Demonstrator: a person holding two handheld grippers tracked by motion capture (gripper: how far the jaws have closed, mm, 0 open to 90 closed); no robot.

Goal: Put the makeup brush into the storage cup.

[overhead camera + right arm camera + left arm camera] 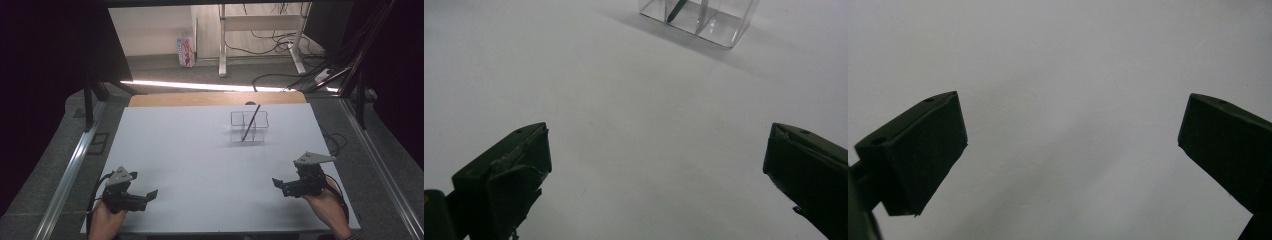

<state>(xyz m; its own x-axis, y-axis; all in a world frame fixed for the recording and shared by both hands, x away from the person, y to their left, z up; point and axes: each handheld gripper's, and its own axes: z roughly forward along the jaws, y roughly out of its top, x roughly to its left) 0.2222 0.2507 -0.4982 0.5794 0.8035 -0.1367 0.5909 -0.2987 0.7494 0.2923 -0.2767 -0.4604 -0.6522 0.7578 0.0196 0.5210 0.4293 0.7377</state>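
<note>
Both tools, left tool (150,194) and right tool (278,183), rest open and empty on the white surface (200,165), well short of the clear organizer (249,126), its dark pen (250,123) seemingly already placed.

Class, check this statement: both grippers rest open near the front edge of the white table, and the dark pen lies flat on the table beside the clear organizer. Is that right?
Not quite. The dark pen does not lie flat beside the clear organizer; it stands tilted inside it, as the high view shows. The rest holds: the left gripper and right gripper are both open near the front edge of the white table.
</note>
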